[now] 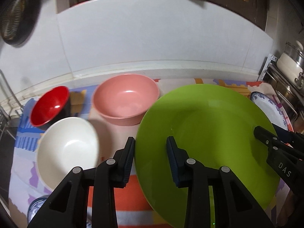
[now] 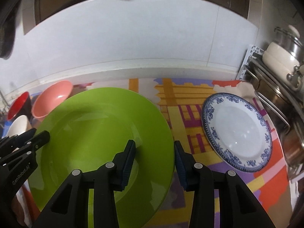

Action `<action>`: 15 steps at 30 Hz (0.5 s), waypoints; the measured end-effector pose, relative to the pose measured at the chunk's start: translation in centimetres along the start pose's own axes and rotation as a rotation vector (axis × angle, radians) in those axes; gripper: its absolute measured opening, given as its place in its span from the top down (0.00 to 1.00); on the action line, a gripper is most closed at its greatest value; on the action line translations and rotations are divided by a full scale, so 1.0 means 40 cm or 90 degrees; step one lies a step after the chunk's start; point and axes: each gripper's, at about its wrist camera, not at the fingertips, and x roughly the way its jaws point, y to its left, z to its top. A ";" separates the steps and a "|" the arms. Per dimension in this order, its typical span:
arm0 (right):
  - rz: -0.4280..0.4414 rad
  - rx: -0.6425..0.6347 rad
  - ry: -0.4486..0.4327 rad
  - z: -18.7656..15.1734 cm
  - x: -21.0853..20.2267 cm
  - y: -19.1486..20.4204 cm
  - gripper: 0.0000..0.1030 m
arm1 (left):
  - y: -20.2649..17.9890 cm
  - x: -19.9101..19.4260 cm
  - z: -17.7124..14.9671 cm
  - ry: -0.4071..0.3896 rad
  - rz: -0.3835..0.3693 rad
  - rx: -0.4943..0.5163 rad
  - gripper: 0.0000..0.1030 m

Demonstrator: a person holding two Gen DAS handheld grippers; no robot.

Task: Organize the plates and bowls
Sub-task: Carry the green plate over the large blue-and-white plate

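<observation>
Your left gripper [image 1: 151, 148] clamps green plate [image 1: 209, 133] at left rim; your right gripper [image 2: 154, 152] clamps right rim. Plate tilted above patterned mat [image 2: 190, 98], beside pink bowl [image 1: 126, 99].

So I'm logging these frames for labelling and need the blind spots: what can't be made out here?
- Mat under the green plate: hidden by the plate, both views.
- Patterned dish: cut off by the left gripper body and the bottom edge, left wrist view.
- Blue-rimmed plate: mostly hidden by the green plate and right gripper, left wrist view.
- White bowl: partly hidden by the left gripper, right wrist view.
</observation>
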 end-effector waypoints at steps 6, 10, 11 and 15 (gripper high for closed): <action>0.019 0.010 -0.018 -0.026 -0.074 0.045 0.60 | 0.056 -0.087 -0.032 -0.020 0.011 -0.011 0.67; 0.031 0.002 -0.029 -0.039 -0.121 0.089 0.60 | 0.107 -0.147 -0.057 -0.029 0.024 -0.026 0.67; 0.032 -0.002 -0.033 -0.044 -0.132 0.101 0.60 | 0.117 -0.157 -0.063 -0.030 0.026 -0.030 0.67; 0.042 -0.021 -0.045 -0.064 -0.176 0.156 0.60 | 0.167 -0.203 -0.092 -0.031 0.040 -0.047 0.67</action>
